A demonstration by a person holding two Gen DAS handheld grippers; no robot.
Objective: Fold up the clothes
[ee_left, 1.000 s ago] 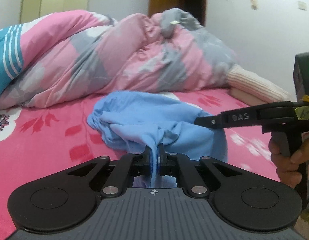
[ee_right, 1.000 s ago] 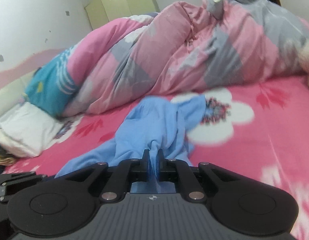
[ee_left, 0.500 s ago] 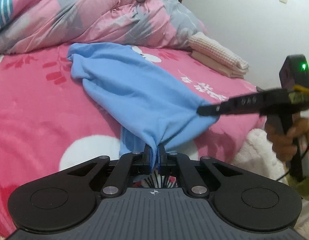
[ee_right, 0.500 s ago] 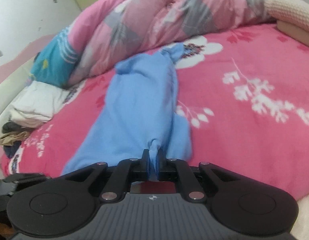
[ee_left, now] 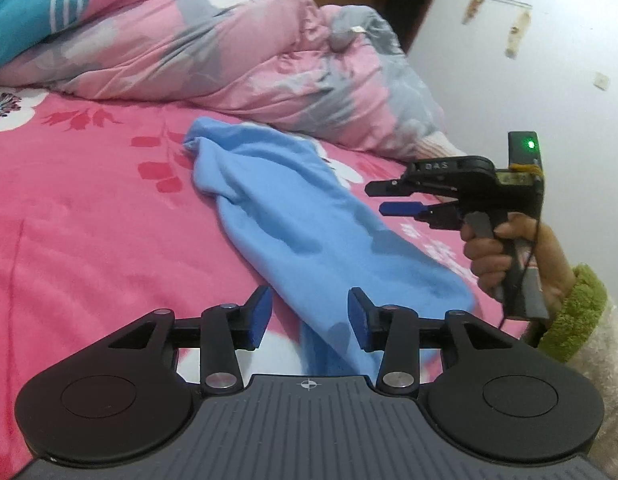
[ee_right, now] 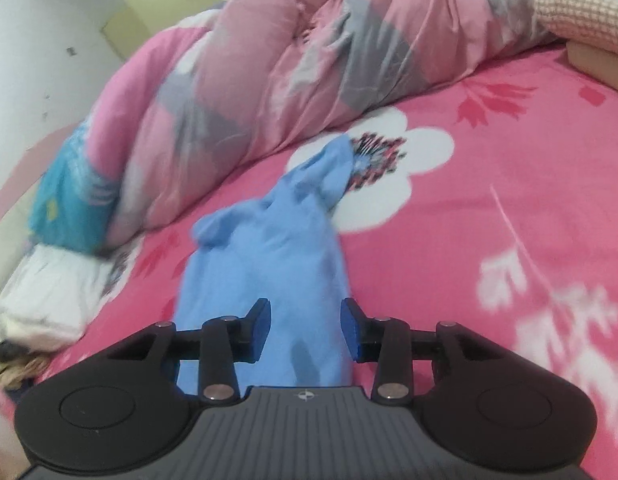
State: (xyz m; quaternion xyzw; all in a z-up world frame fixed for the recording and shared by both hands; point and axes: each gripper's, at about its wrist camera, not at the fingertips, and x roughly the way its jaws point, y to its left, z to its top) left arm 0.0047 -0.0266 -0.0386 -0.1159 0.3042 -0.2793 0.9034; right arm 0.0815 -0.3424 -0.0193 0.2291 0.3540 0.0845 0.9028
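1. One light blue garment (ee_left: 309, 224) lies stretched in a long, rumpled strip on the pink floral bedsheet (ee_left: 69, 220), far end near the heaped quilt (ee_left: 237, 52).
2. Left gripper (ee_left: 309, 316) and right gripper (ee_right: 305, 328): jaws opening, released; cloth lies under the gaps, pads clear of it.
3. The person's hand (ee_left: 509, 256) grips the right tool's handle, tool roughly level above the sheet.
4. Count: one garment, two grippers.

"DAS" printed on upper finger of right hand-held gripper (ee_left: 403, 200).
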